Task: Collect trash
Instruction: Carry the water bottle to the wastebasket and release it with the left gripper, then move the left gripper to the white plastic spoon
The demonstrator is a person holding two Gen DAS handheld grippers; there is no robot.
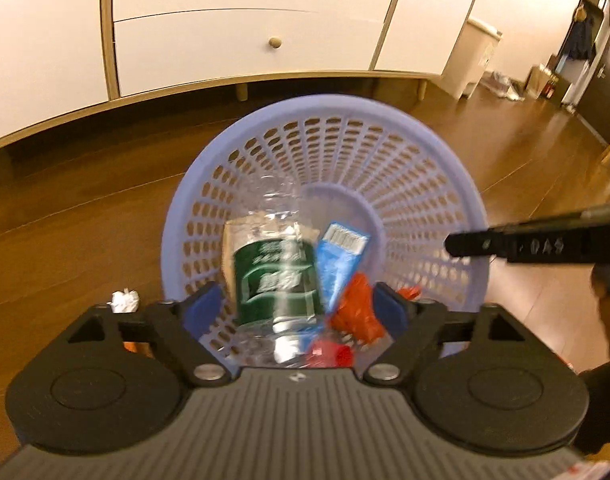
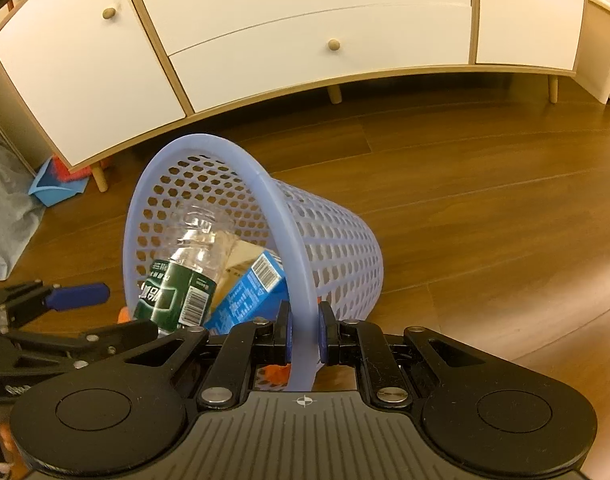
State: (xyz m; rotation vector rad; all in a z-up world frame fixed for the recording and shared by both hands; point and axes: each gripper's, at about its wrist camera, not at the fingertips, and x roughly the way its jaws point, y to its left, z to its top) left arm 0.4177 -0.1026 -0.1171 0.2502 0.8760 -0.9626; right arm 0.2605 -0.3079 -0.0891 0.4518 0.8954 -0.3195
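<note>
Right gripper (image 2: 303, 334) fingers pinching tilted basket (image 2: 337, 240) rim. Left gripper (image 1: 301, 308) fingers spreading wide at basket mouth, bottle (image 1: 275, 276), blue carton (image 1: 339, 256) lying inside.

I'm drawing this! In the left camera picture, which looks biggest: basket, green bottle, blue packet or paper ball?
1. Basket
2. Green bottle
3. Blue packet
4. Paper ball

The bottle sits nearer the camera, so it may look extra big.
</note>
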